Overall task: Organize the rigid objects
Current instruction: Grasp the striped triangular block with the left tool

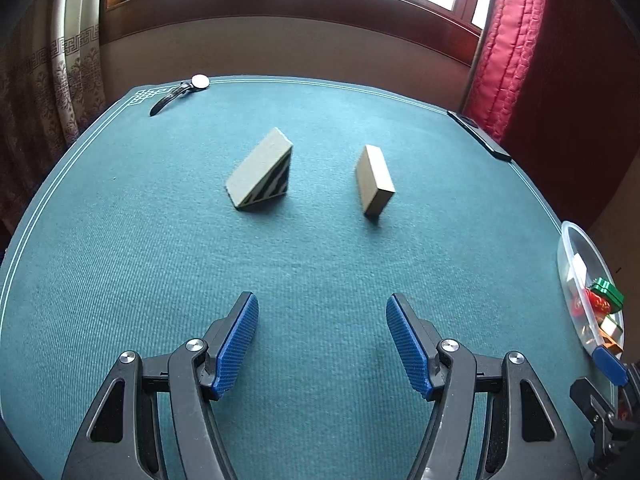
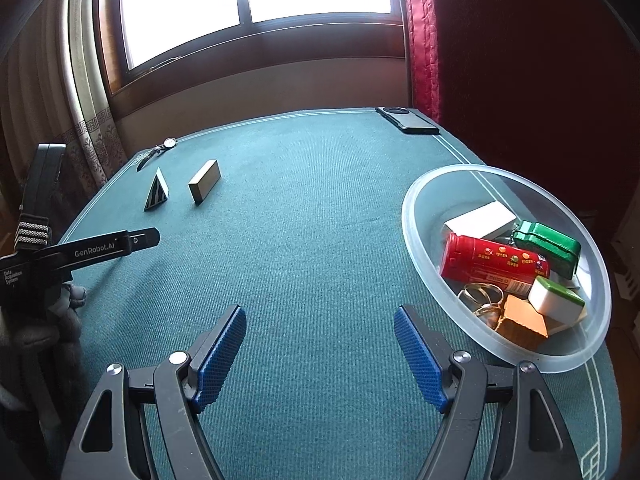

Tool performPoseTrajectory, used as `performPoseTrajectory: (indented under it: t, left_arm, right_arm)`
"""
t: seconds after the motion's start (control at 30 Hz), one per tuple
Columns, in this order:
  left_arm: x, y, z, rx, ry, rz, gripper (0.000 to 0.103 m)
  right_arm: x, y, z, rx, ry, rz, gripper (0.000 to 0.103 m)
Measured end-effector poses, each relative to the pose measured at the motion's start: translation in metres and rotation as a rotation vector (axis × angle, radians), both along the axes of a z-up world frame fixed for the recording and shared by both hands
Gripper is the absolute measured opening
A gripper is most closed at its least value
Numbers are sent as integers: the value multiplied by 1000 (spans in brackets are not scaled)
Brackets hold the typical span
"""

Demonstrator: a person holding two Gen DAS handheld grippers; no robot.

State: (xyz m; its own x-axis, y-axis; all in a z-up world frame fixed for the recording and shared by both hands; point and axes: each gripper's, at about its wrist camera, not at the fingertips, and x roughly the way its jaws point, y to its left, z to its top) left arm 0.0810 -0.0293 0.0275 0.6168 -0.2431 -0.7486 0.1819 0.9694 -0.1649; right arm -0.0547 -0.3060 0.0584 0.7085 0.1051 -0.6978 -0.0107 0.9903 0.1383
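Note:
A wedge block (image 1: 260, 176) with black stripes on its side and a plain rectangular wooden block (image 1: 374, 186) stand on the green felt table, ahead of my left gripper (image 1: 322, 312), which is open and empty. Both also show far left in the right wrist view: the wedge (image 2: 157, 193) and the block (image 2: 205, 186). My right gripper (image 2: 320, 324) is open and empty, just left of a clear plastic bowl (image 2: 416, 216). The bowl holds a red can (image 2: 494, 266), a green case (image 2: 548, 246), a white box (image 2: 478, 220), a green-topped tile (image 2: 556, 298), rings and an orange block.
A wristwatch (image 1: 180, 92) lies at the table's far left corner. A black phone (image 2: 408, 120) lies at the far right edge. The left gripper's body (image 2: 80, 252) shows at the left of the right wrist view. Curtains and a window stand behind the table.

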Motion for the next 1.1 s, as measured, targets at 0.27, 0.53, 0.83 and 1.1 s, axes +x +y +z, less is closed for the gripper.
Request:
performPoseTrajectory:
  t: [0.27, 0.53, 0.83, 1.1]
  left_arm:
    - [28, 24, 2, 35, -17, 54, 68]
    - [60, 38, 2, 47, -23, 85, 68]
    - [90, 29, 0, 68, -29, 47, 68]
    - [103, 25, -1, 74, -35, 33, 68]
  right_arm:
    - [13, 10, -4, 8, 32, 30, 80]
    - [25, 21, -7, -1, 49, 57, 80]
    - [41, 34, -13, -11, 74, 96, 80]
    - [60, 49, -14, -36, 76, 127, 80]
